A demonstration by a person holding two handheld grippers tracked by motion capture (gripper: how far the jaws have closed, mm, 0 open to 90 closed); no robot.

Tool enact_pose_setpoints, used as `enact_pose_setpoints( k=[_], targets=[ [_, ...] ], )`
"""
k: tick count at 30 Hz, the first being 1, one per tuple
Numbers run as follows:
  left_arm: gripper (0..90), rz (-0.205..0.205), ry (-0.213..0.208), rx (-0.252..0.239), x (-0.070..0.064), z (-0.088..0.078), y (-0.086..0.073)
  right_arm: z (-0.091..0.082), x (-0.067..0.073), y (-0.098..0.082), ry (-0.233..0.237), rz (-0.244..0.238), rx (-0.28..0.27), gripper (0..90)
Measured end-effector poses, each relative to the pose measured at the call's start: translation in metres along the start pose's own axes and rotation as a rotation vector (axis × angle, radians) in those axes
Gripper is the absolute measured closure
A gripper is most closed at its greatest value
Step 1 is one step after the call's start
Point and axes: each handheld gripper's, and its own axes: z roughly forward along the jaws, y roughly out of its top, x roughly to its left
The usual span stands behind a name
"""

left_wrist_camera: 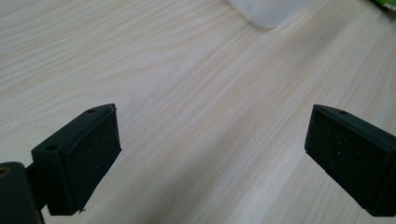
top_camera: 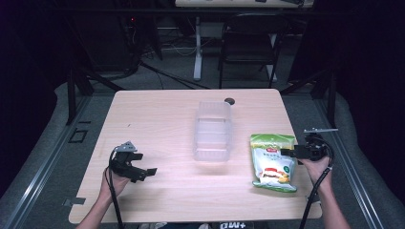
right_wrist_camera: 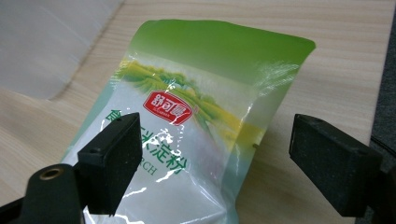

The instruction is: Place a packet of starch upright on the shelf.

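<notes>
A green and white food bag lies flat on the right side of the wooden table. My right gripper hovers at the bag's right edge, pointing left. In the right gripper view the bag lies below the right gripper, whose jaws are apart: one pad is over the printed face, the other over bare wood, and neither presses on the bag. A clear plastic container stands mid-table. My left gripper is low over bare wood at the front left. Its jaws are wide apart, with nothing between them.
A dark round grommet sits in the tabletop behind the container. A black chair and a white desk leg stand beyond the table's far edge. The table's right edge runs close to my right hand.
</notes>
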Motion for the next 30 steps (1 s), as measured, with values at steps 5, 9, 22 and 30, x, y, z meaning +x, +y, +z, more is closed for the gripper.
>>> enact_pose_setpoints(
  k=[5, 9, 22, 30],
  targets=[
    [2.9, -0.011, 0.0, -0.003, 0.001, -0.001, 0.0, 0.008, 0.002, 0.003, 0.011, -0.007, 0.017, 19.0],
    [2.8, -0.012, 0.005, -0.004, 0.001, -0.001, 0.0, 0.016, 0.005, 0.006, 0.022, -0.021, 0.038, 23.7],
    [2.5, -0.004, -0.011, -0.013, 0.005, -0.004, -0.001, 0.025, 0.003, 0.008, 0.028, 0.009, 0.054, 50.6],
    [2.8, -0.006, 0.0, -0.02, 0.004, -0.003, -0.002, 0.026, 0.0, 0.005, 0.06, 0.031, 0.044, 82.0]
  ],
)
